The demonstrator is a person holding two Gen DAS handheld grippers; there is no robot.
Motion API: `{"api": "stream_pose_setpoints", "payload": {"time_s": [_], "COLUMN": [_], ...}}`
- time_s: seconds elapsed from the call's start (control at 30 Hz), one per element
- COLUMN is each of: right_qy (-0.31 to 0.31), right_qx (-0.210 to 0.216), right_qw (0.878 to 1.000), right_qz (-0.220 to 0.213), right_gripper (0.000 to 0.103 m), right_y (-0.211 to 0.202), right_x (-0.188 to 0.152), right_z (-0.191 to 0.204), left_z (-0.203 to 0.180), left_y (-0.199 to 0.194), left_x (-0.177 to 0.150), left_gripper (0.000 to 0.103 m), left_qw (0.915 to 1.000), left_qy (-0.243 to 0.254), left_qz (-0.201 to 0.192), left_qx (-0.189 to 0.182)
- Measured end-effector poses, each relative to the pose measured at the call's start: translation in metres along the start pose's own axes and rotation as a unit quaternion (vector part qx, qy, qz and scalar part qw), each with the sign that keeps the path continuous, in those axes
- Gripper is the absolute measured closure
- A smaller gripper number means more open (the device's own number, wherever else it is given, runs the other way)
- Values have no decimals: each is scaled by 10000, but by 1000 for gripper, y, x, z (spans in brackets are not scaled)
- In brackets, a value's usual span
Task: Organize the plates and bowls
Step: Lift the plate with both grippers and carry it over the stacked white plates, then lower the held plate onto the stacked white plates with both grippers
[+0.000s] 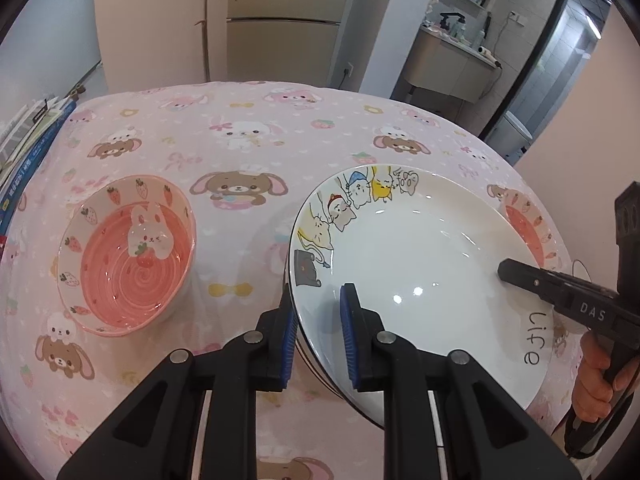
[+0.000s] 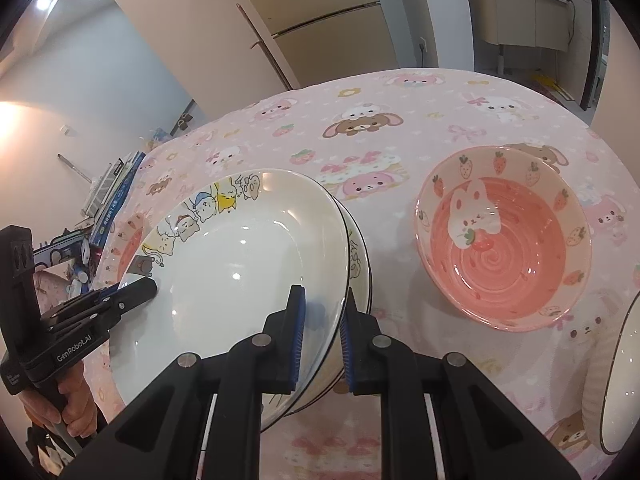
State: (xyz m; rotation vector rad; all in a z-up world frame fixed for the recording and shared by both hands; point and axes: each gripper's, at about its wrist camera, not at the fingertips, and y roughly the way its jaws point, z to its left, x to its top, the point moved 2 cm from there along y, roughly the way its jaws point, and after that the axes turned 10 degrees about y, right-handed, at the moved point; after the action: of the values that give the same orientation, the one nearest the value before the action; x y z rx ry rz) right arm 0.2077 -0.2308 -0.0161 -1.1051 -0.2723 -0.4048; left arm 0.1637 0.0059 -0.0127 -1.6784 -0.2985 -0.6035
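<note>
Pink strawberry bowl (image 1: 127,254) sits alone on the left of the pink cartoon tablecloth (image 1: 256,152), well apart from the plate work; another strawberry bowl (image 2: 504,240) stands right of the stack in the right wrist view. Neither is stacked yet, by the look of it.

Centre: white cartoon plate (image 1: 420,264) is held tilted by both tongs. Left gripper (image 1: 320,312) is clamped on its left rim, one pad under, one on top. Right gripper (image 2: 322,312) pinches the opposite rim the same way. Beneath it, in the right wrist view, a second cartoon plate (image 2: 360,264) lies on the cloth, so the held plate hangs just over it, apparently going onto the stack. Not seated yet as far as I can tell; the rims look close, contact unclear.

Far right, a dark-rimmed white dish (image 2: 624,380) shows at the frame edge, only partly seen.

Judgement: task early to middle, with plates partly gathered and bowls left.

Room: open cloth between stack and bowls. Books (image 1: 24,152) crowd the table's left edge. The stack sits near the front edge.
</note>
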Motion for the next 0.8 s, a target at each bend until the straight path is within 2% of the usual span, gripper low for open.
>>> {"api": "stream_pose_setpoints", "payload": {"time_s": [0.17, 0.4, 0.47, 0.8], "right_qy": [-119, -65, -55, -204], "right_qx": [-31, -159, -200, -311], "right_qw": [9999, 9998, 9998, 9993], "right_qz": [27, 59, 68, 22], "right_gripper": [84, 83, 82, 81], "right_y": [7, 17, 20, 23], "right_x": [-2, -2, -2, -6], "right_z": [5, 1, 1, 5], "left_z": [2, 1, 0, 0], "left_y": [4, 17, 17, 23], "left_x": [-1, -2, -3, -5], "left_gripper": [86, 85, 85, 82], "left_qw": [9999, 9999, 9997, 9991], "left_qy": [53, 13, -6, 49], "left_qz": [-26, 74, 60, 106], "left_qx": [140, 111, 242, 413]}}
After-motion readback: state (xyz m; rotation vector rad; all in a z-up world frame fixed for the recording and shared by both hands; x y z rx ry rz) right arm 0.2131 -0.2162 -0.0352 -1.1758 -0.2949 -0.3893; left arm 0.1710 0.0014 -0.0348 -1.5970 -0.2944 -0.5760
